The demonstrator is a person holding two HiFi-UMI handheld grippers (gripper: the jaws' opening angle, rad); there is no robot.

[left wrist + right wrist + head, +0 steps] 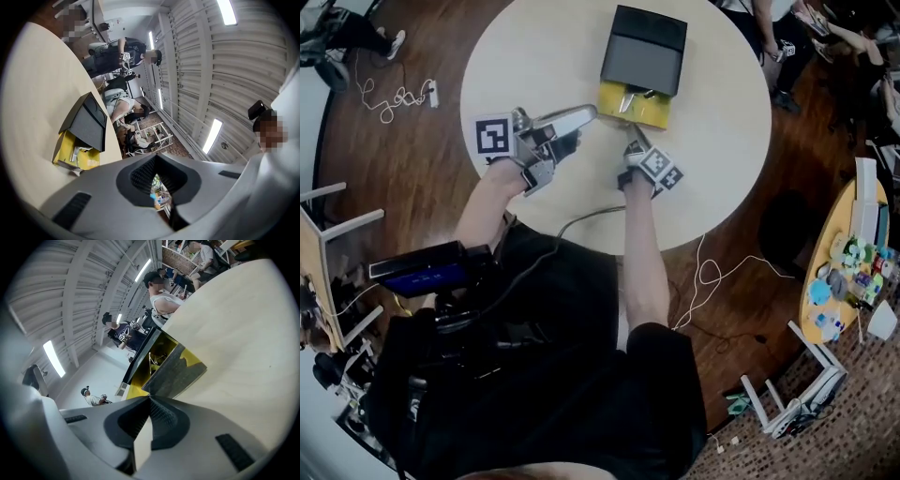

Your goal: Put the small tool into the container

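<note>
A yellow box with its dark lid folded back stands at the far side of the round table. A small metal tool lies inside it, also visible in the left gripper view and the right gripper view. My left gripper lies just left of the box, pointing at it, jaws shut and empty. My right gripper sits right in front of the box, shut, its tips at the corner of the grey front flap. I cannot tell whether the flap is pinched.
Several people stand or sit beyond the table's far edge. A small yellow side table with toys stands on the floor at the right. Cables lie on the wooden floor at the left, and a chair frame stands near my left side.
</note>
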